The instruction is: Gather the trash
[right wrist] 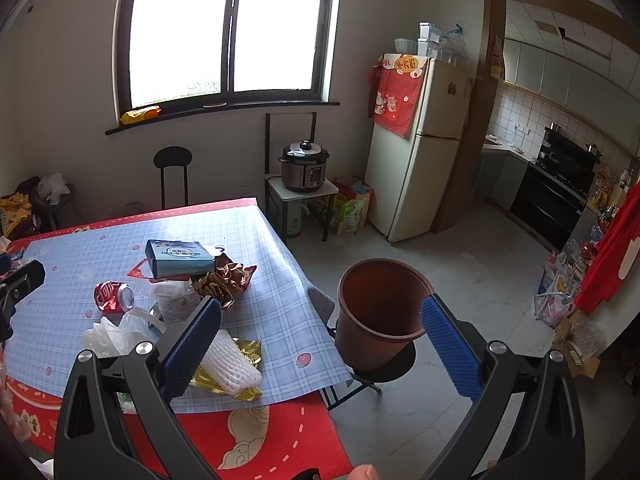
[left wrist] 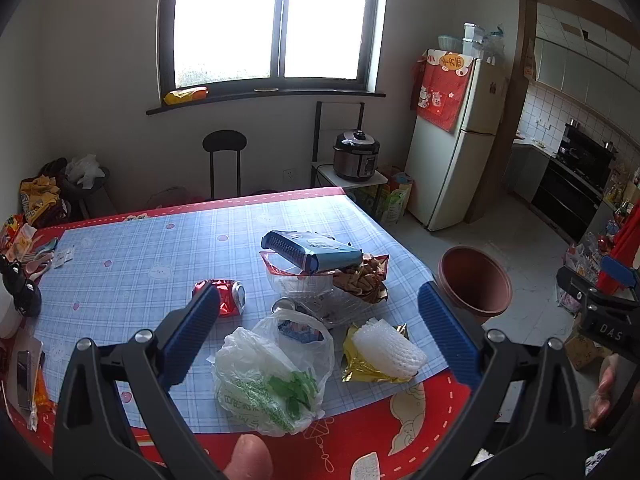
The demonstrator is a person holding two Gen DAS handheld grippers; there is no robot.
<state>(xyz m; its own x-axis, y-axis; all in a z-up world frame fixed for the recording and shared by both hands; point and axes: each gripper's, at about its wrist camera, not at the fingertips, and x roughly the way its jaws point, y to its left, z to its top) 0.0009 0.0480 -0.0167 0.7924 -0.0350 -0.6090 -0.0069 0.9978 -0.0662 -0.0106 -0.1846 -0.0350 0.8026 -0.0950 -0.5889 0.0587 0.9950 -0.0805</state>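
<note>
- one crushed red soda can (left wrist: 224, 297)
- one blue packet (left wrist: 312, 249) on top of the pile
- one white plastic bag (left wrist: 272, 376), near edge
- one white foam net (left wrist: 394, 346) on one gold wrapper (left wrist: 360, 370)
- one brown bin (right wrist: 380, 312), right of the table (left wrist: 140, 256)
- two black stools (left wrist: 224, 142) (right wrist: 384, 372)
- one rice cooker (left wrist: 356, 156), one fridge (left wrist: 460, 148), far right

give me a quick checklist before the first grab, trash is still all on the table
1. Left gripper open, nothing held: ok.
2. Right gripper open, nothing held: ok.
3. Brown bin upright beside the table, mouth open: ok.
4. Bin has room: ok, looks empty.
5. Nearest pieces, plastic bag and white foam net on gold wrapper, uncovered: ok.
6. Crushed red can empty of liquid: cannot tell.
</note>
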